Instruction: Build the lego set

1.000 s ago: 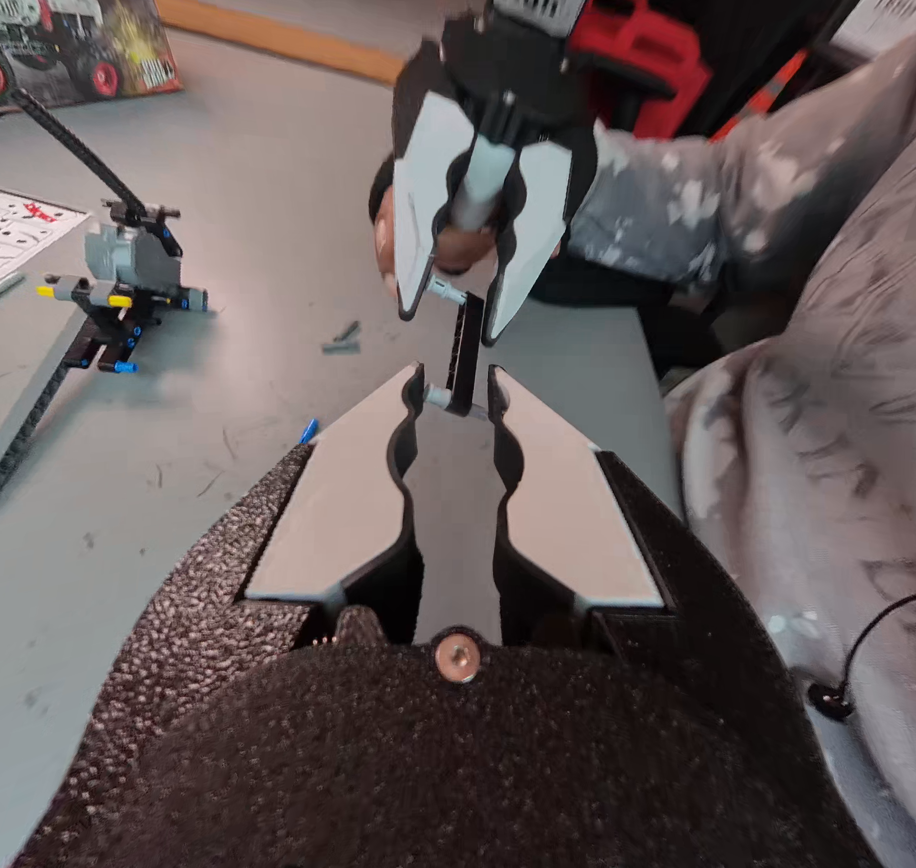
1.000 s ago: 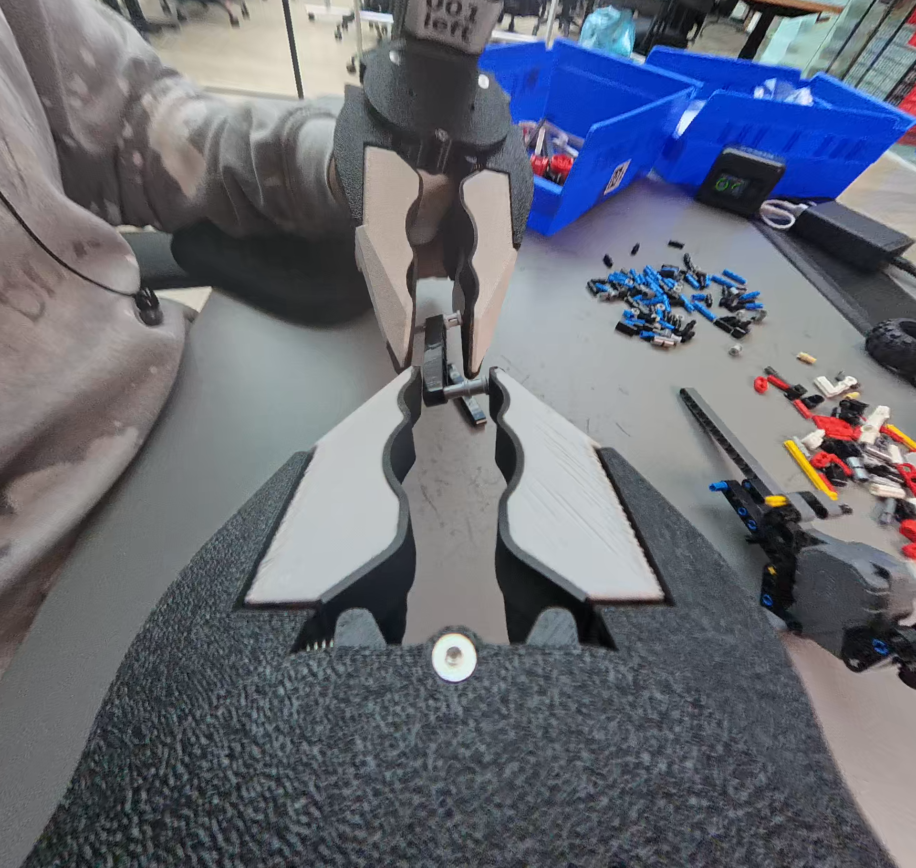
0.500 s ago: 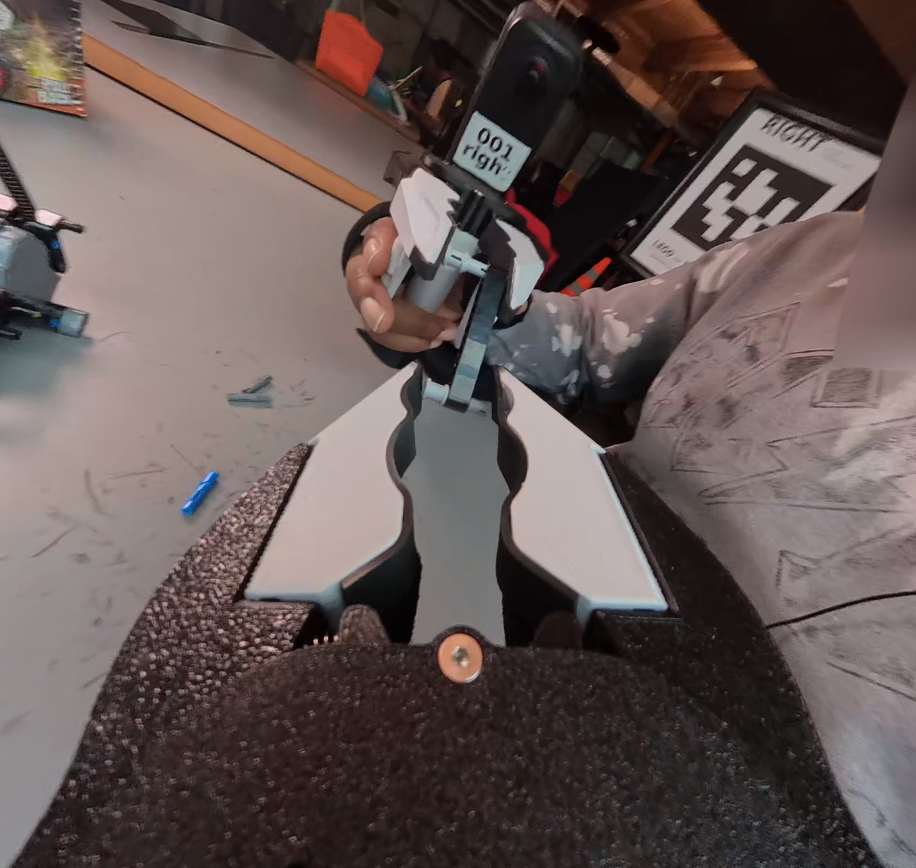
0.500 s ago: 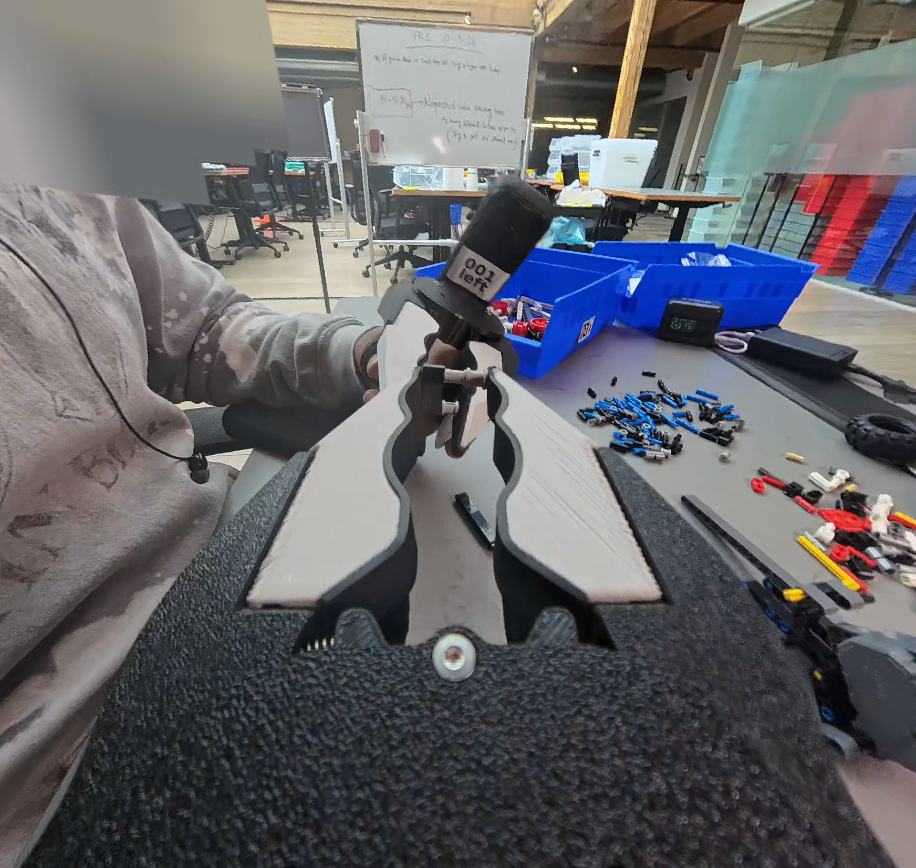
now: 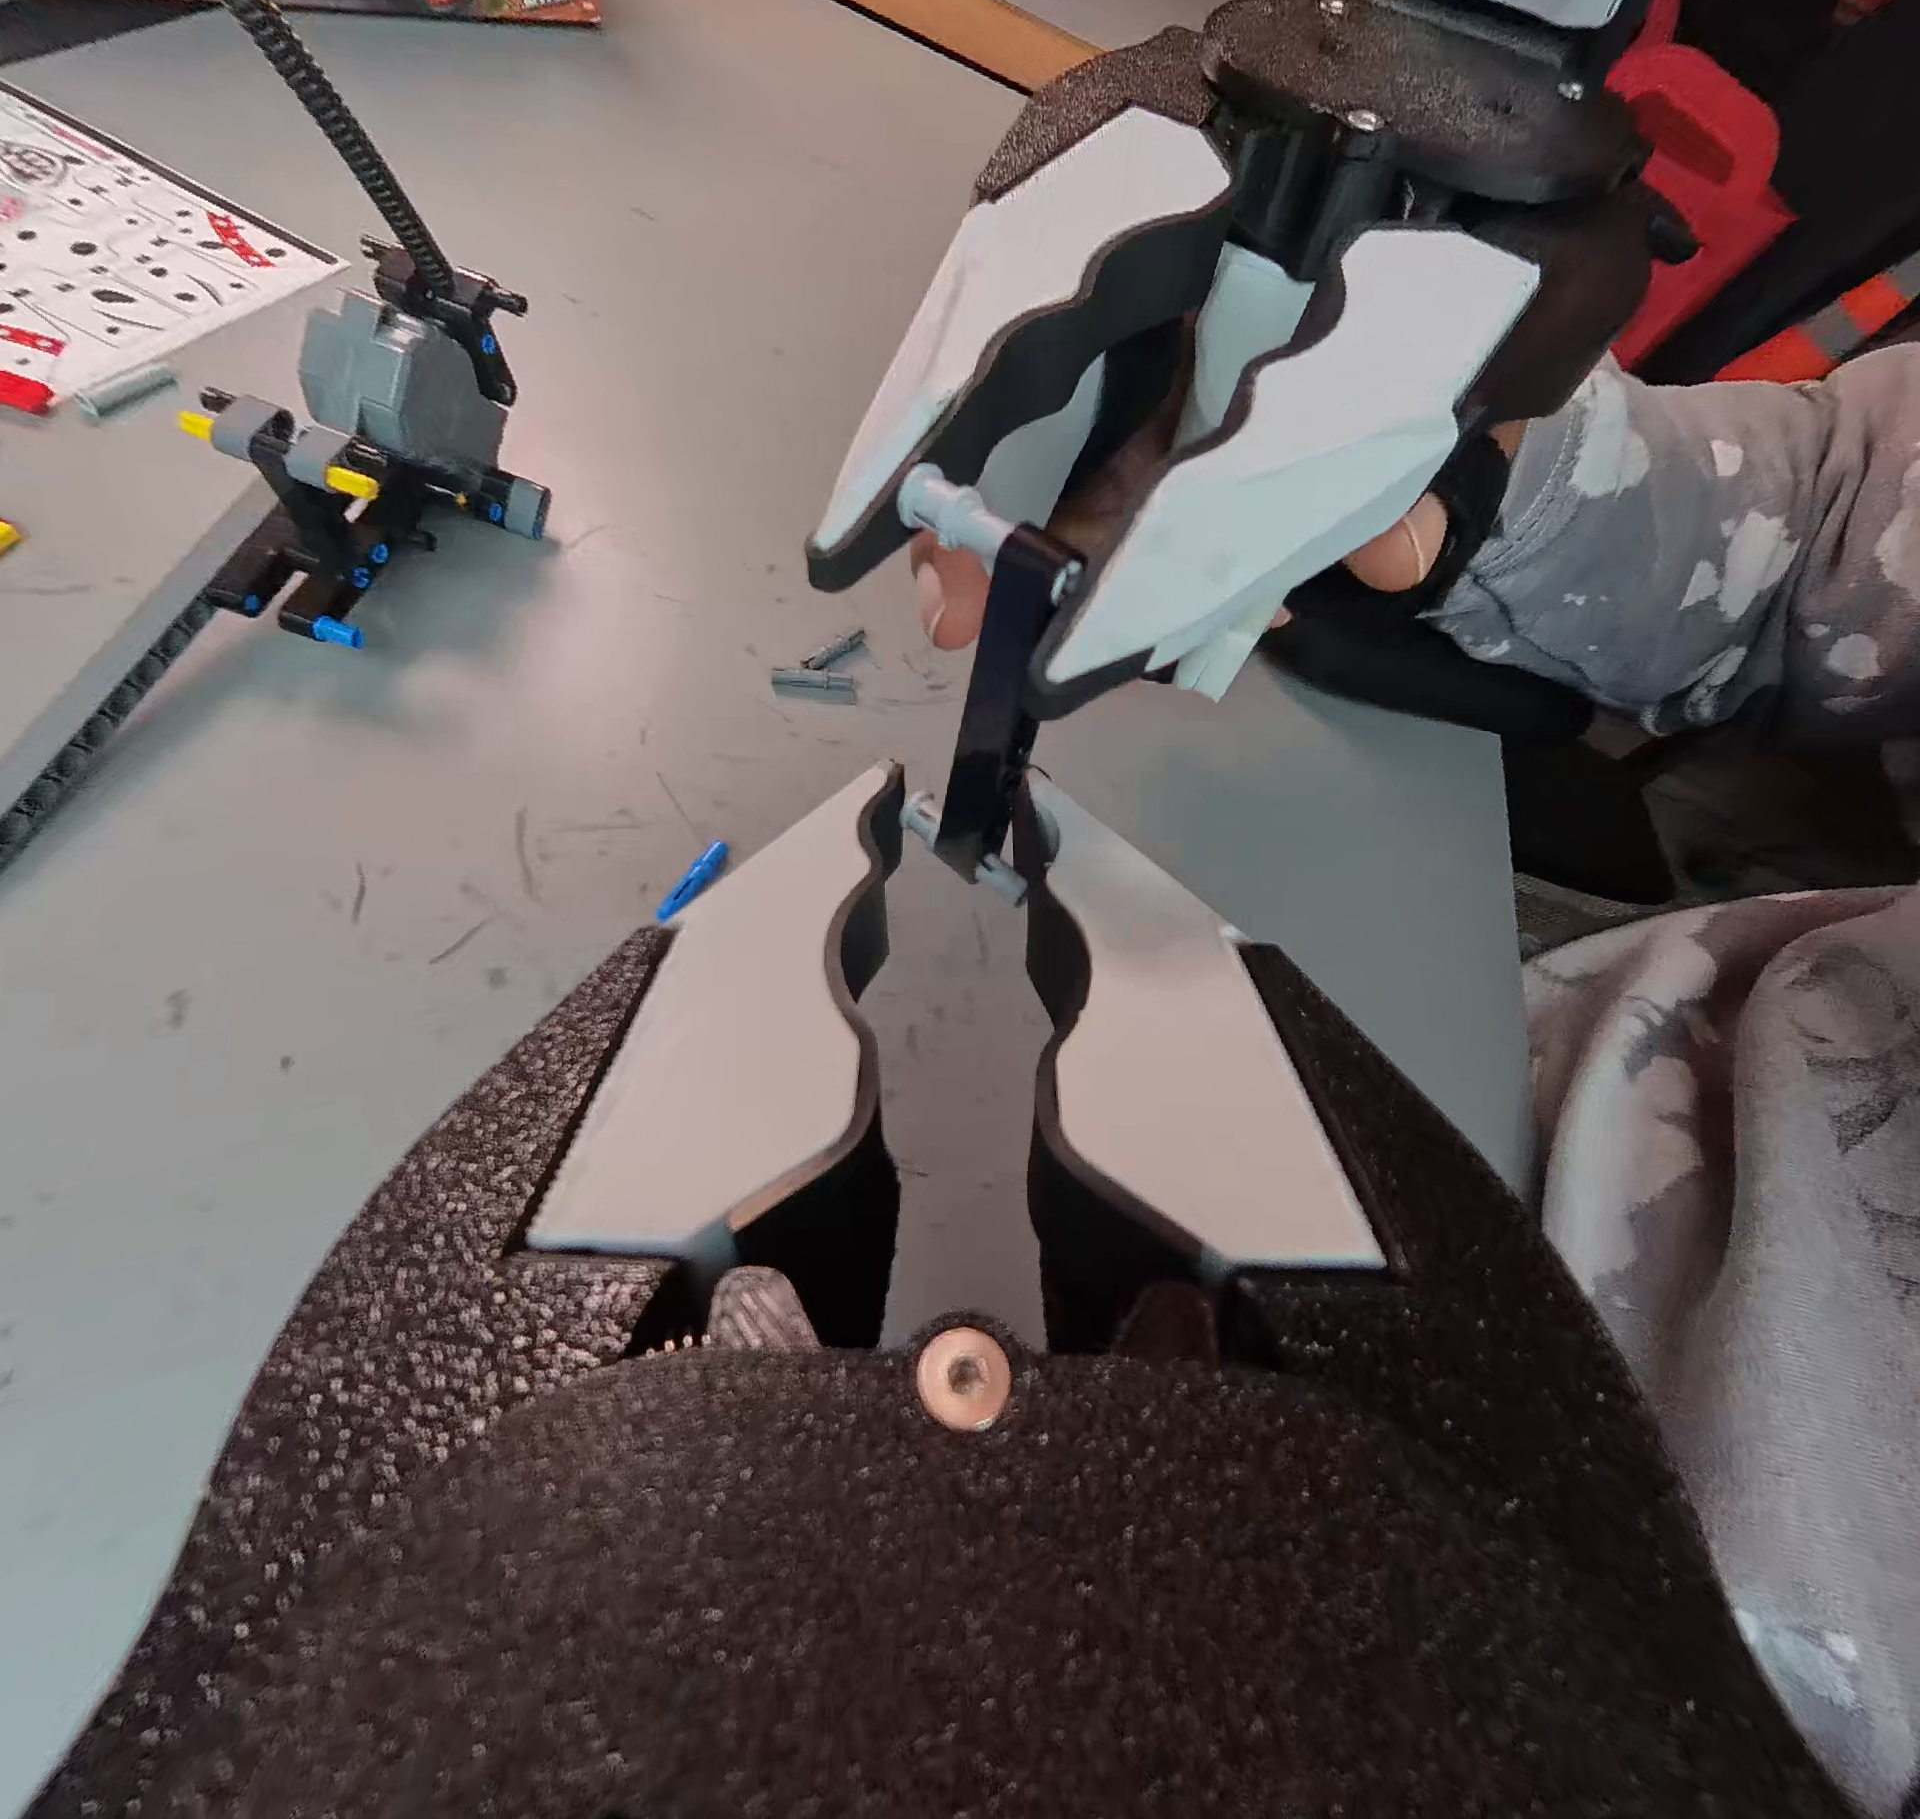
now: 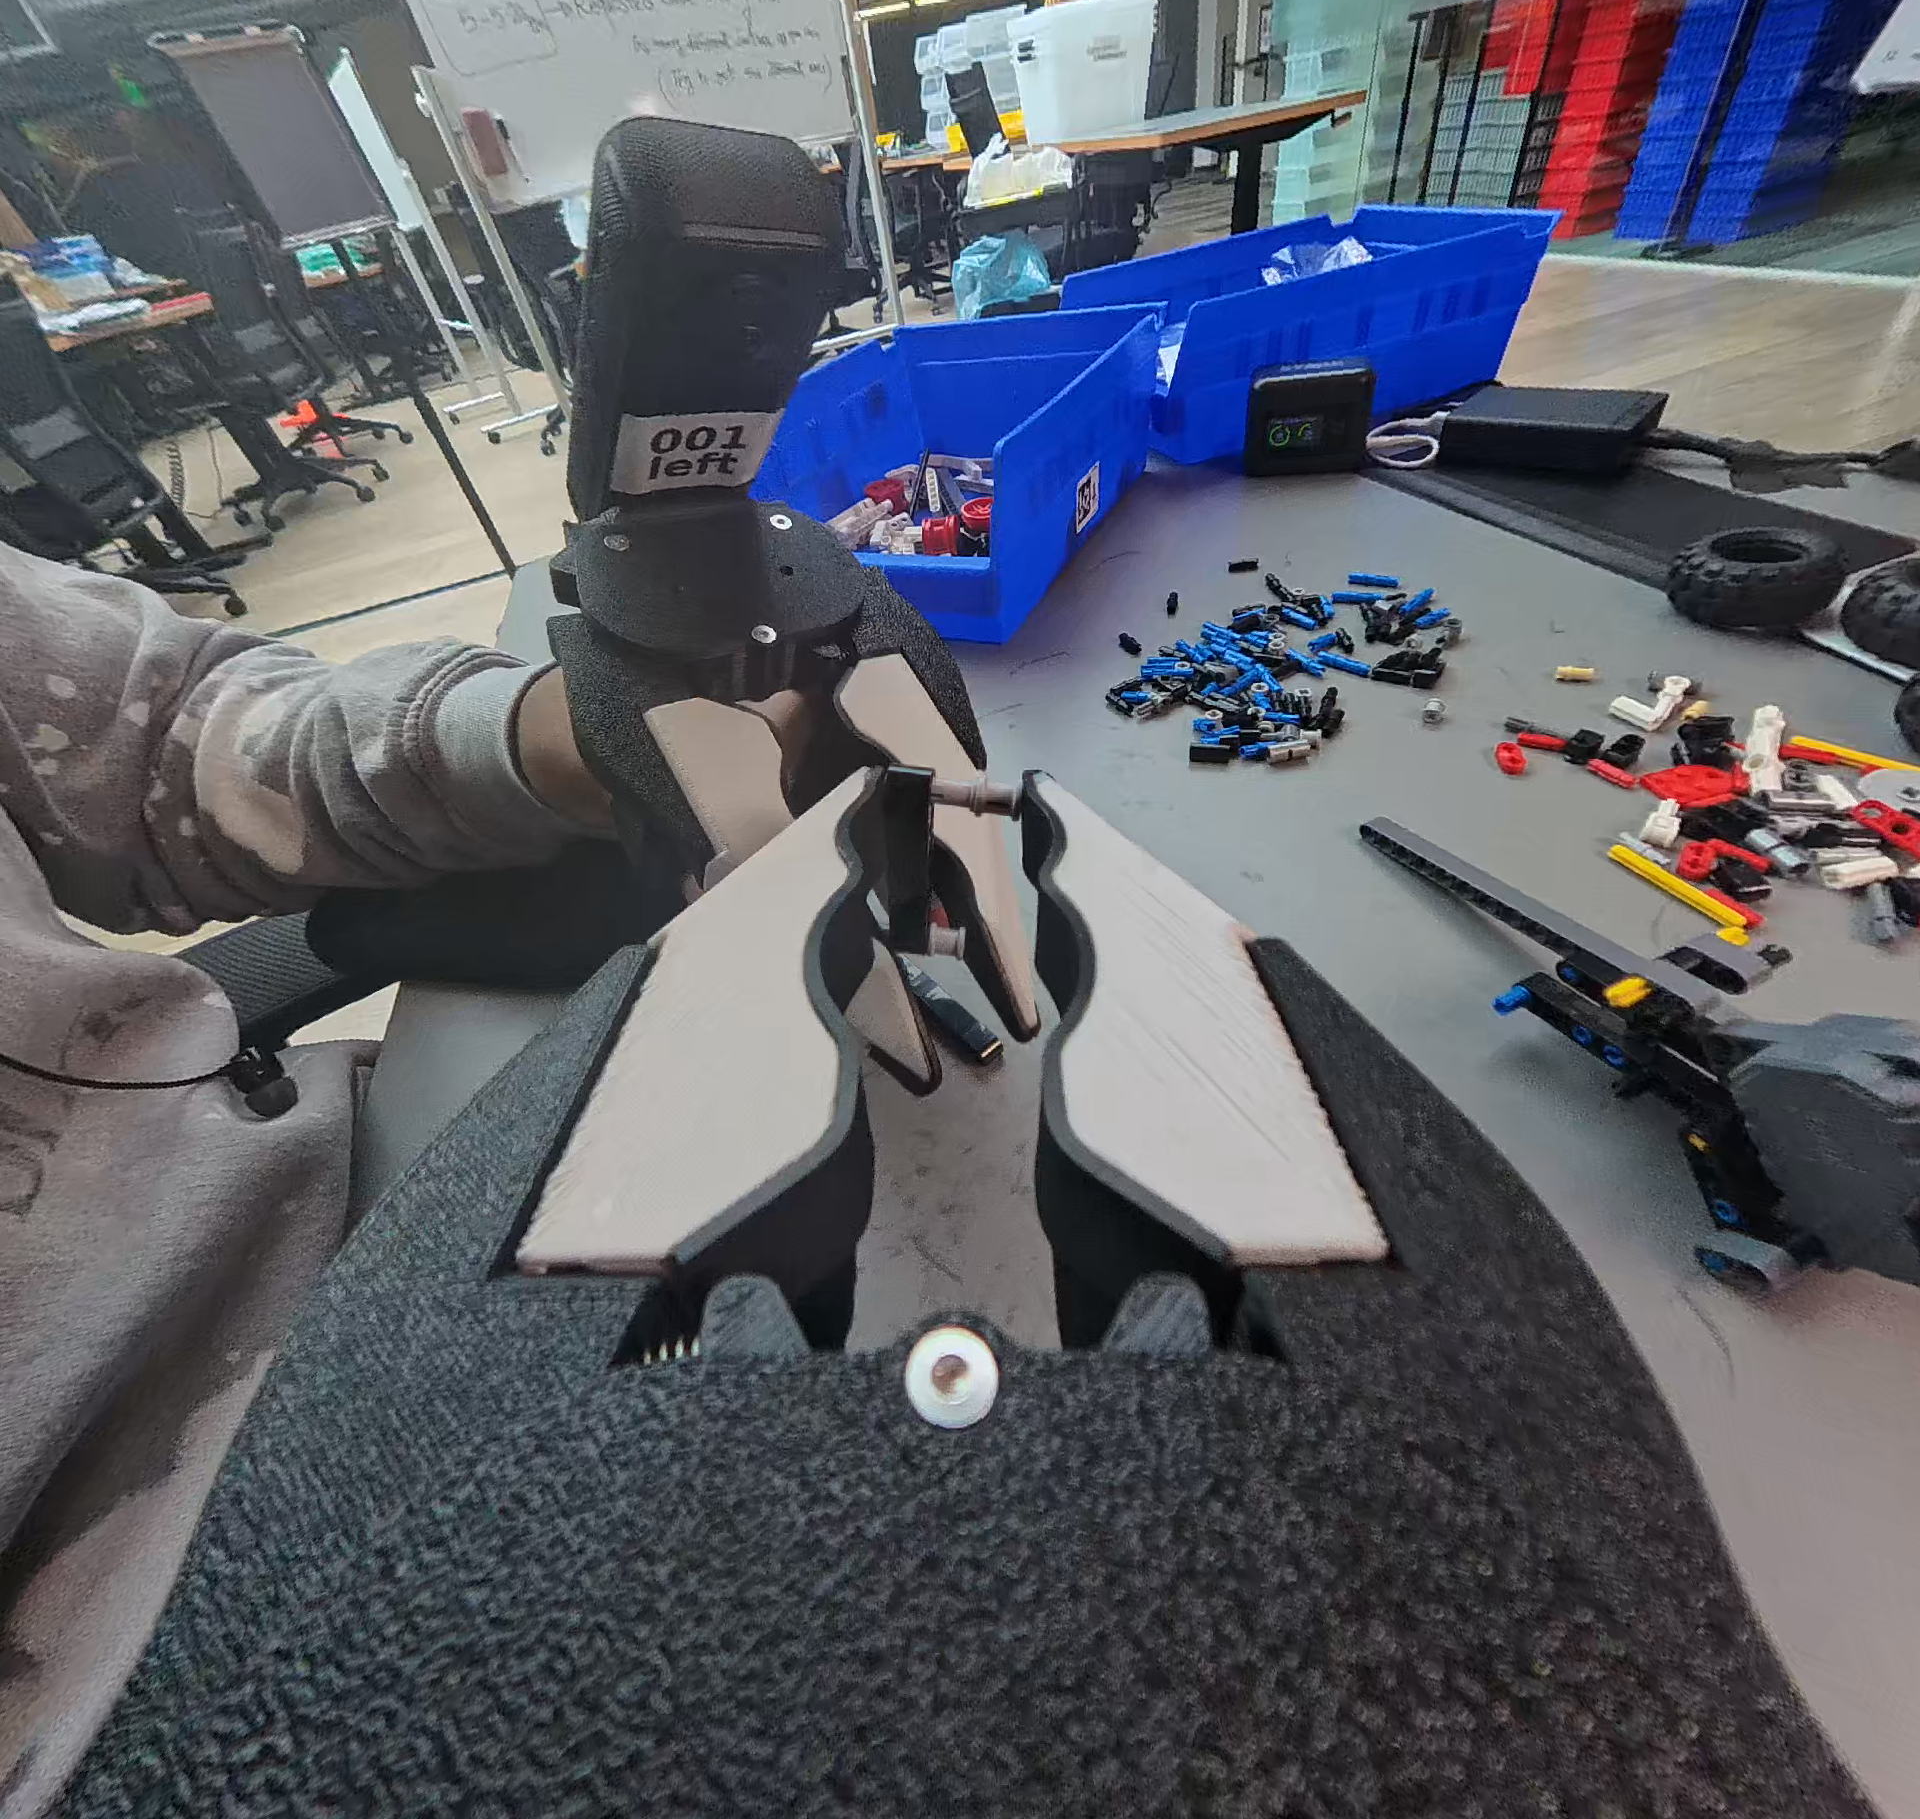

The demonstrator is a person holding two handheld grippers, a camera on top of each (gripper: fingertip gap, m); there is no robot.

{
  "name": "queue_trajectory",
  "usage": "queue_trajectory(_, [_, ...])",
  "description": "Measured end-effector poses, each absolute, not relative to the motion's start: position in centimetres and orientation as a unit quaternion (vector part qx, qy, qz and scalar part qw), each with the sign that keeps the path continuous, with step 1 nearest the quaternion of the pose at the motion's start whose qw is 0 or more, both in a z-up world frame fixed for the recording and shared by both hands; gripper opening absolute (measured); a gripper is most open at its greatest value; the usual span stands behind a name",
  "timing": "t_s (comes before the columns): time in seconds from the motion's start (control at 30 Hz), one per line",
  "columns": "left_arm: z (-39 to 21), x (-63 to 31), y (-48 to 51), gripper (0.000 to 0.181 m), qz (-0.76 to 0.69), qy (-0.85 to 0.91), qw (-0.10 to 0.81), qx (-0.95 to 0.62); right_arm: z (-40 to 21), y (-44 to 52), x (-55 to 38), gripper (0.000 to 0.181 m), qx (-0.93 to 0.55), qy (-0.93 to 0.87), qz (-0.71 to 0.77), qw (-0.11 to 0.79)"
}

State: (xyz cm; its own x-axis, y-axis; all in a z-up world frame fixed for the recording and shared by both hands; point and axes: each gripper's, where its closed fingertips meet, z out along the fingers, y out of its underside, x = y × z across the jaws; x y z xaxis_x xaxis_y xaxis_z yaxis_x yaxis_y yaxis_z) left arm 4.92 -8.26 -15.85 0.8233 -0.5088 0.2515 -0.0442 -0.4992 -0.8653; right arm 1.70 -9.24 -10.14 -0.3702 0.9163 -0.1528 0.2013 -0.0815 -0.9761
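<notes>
One black beam [image 5: 995,691] with two grey pins, each end pinched by one nearly closed claw: left claw [image 5: 961,813]; right claw [image 6: 948,790].

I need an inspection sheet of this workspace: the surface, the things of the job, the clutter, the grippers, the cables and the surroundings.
Surface: grey table, scratched.
Job's things: black beam with grey pins, held in the air by both grippers; partly built model and instruction sheet on the table.
Clutter: heap of blue and black pins, mixed red, white and yellow parts, tyre, stray blue pin.
Grippers: left gripper shut on the beam's lower end; right gripper shut on its upper pin.
Cables: white cable beside a black power brick.
Surroundings: blue bins, whiteboard, office chairs.
</notes>
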Motion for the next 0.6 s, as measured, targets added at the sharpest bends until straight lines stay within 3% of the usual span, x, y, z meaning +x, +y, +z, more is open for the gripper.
queue_trajectory(0.03, [-15.9, 5.3, -8.3, 0.019, -0.258, 0.166, 0.467, -0.829, -10.2, -9.4, 1.6, 0.026, -0.46, -0.602, 0.567, 0.323])
queue_trajectory(0.2, [-16.0, 5.6, -8.5, 0.022, -0.281, 0.156, 0.46, -0.828, -10.3, -10.4, 1.2, 0.026, -0.43, -0.613, 0.544, 0.378])
queue_trajectory(0.33, [-15.1, 3.7, -8.4, 0.03, -0.255, 0.137, 0.49, -0.822, -10.4, -9.7, 1.0, 0.025, -0.45, -0.607, 0.542, 0.368])
queue_trajectory(0.47, [-14.2, 3.7, -8.3, 0.012, -0.225, 0.16, 0.517, -0.81, -10.2, -9.3, 0.7, 0.025, -0.478, -0.581, 0.56, 0.346])
queue_trajectory(0.6, [-14.0, 3.8, -8.1, 0.009, -0.209, 0.153, 0.524, -0.811, -10.0, -9.1, 0.6, 0.025, -0.484, -0.567, 0.566, 0.352])
